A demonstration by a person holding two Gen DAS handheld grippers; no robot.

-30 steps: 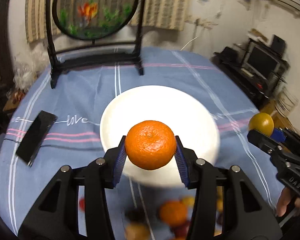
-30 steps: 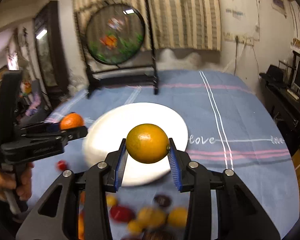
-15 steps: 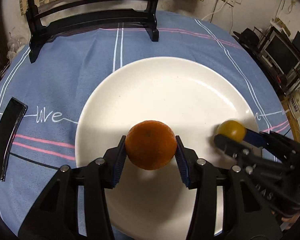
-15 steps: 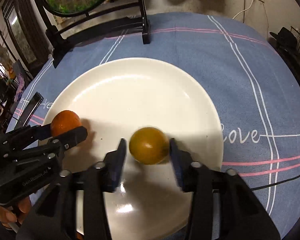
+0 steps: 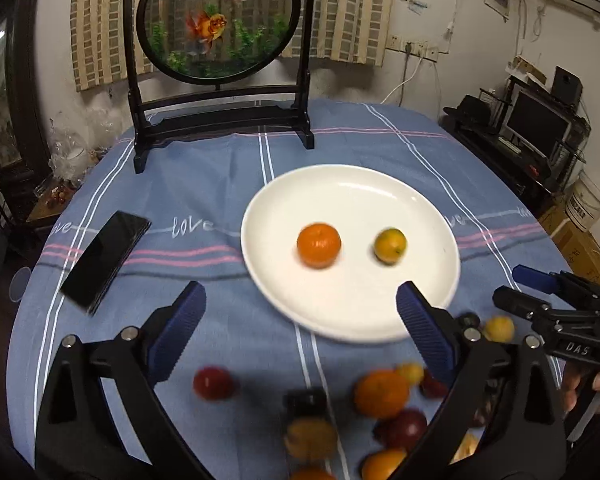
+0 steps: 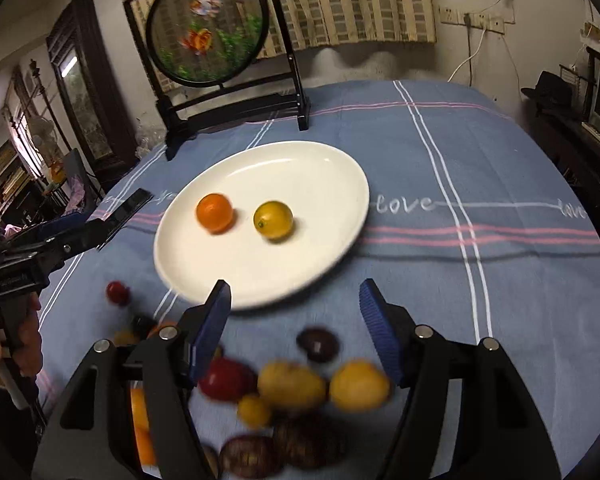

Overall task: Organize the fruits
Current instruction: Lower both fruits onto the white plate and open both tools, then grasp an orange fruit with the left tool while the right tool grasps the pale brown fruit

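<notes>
1. White plate (image 5: 420,208) holds an orange tangerine (image 5: 319,245) beside a yellow-green citrus (image 5: 390,245).
2. Left gripper (image 5: 300,316) and right gripper (image 6: 294,308): jaws spread, empty.
3. Blurred loose fruits (image 6: 292,388), possibly plums, lie nearer.

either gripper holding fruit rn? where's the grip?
Nothing held. Left gripper and right gripper are both open; the orange and yellow citrus sit on the white plate.

Orange mandarin (image 5: 318,245), yellow citrus (image 5: 389,245), apart on plate (image 5: 352,192)

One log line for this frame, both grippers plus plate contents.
left gripper: open, empty | right gripper: open, empty | white plate: orange mandarin, yellow-green citrus | loose fruit pile: on tablecloth
</notes>
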